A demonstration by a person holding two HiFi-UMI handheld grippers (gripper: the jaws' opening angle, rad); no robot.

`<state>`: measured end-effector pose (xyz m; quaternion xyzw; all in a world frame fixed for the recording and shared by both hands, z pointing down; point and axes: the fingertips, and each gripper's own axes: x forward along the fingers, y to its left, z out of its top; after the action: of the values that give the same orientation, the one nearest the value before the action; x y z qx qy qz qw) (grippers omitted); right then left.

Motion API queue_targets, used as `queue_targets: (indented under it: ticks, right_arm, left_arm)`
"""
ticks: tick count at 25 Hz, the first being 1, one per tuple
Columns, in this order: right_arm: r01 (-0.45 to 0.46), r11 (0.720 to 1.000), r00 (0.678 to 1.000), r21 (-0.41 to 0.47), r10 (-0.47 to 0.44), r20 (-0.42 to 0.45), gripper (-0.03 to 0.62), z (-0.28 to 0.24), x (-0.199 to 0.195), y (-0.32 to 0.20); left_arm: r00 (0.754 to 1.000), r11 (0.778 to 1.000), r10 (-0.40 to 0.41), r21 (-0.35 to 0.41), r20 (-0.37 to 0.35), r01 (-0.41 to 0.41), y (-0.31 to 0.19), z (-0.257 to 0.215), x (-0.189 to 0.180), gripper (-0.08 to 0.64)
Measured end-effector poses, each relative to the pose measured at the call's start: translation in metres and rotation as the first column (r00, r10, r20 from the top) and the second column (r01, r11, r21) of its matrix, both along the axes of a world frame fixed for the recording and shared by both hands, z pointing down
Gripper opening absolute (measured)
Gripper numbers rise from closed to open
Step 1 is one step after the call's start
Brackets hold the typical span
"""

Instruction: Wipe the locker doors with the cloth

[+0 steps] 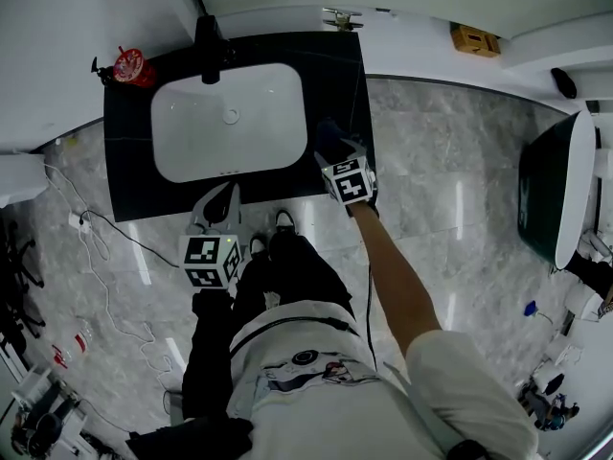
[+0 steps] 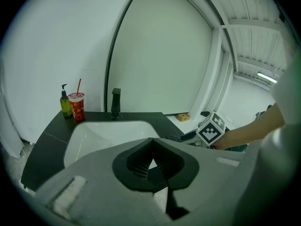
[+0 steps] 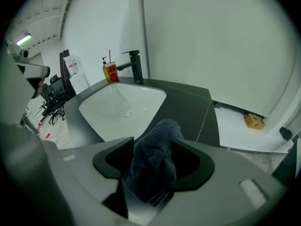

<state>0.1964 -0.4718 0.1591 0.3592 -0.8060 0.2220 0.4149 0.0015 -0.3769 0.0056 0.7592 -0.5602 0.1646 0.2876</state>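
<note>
Cloth [image 3: 153, 168] – dark blue and bunched into a loose wad – sits between the jaws of the right hand-held gripper [image 1: 337, 153]. The jaws stand wide apart, so it is not clamped. In the head view the wad is over the right end of the black counter [image 1: 129, 161], just right of the white sink [image 1: 230, 123] and towards the front edge. No view shows whether it rests on the surface.

The left hand-held gripper [image 2: 151, 147] is at the counter's front edge, in front of the sink and pointing in over the basin. Its jaws are drawn together at the tips with nothing between them – only a small sliver of white basin shows through the gap behind them.

A black faucet [image 1: 209, 51] stands at the back rim of the sink. At the counter's back left corner a red cup [image 1: 129, 65] with a straw stands just beside a yellow-green soap bottle [image 2: 65, 105]. A small brown box [image 1: 475, 39] lies on the white ledge beyond the counter's right end. The person stands on a grey marble floor [image 1: 441, 161], with the bare right forearm stretched out to its gripper.
</note>
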Motion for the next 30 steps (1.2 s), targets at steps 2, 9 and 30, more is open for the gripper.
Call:
queue_targets:
  ticks: [2, 9, 30]
  right_arm:
    - [0.02, 0.999, 1.0, -0.05, -0.021, -0.019, 0.26, 0.012, -0.003, 0.003]
    - [0.027, 0.997, 0.994, -0.072, -0.034, -0.1, 0.25, 0.032, 0.0, -0.001]
    - [-0.097, 0.981, 0.993, 0.167, 0.084, 0.08, 0.104, -0.062, -0.018, 0.041]
  left_arm:
    - [1.0, 1.0, 0.003, -0.011, -0.001, -0.003, -0.002, 0.003, 0.002, 0.0]
    - [1.0, 0.999, 0.0, -0.034, 0.006, 0.0, -0.001, 0.011, 0.004, 0.0]
    - [0.993, 0.993, -0.114, 0.012, 0.018, 0.114, 0.07, -0.007, -0.049, 0.0]
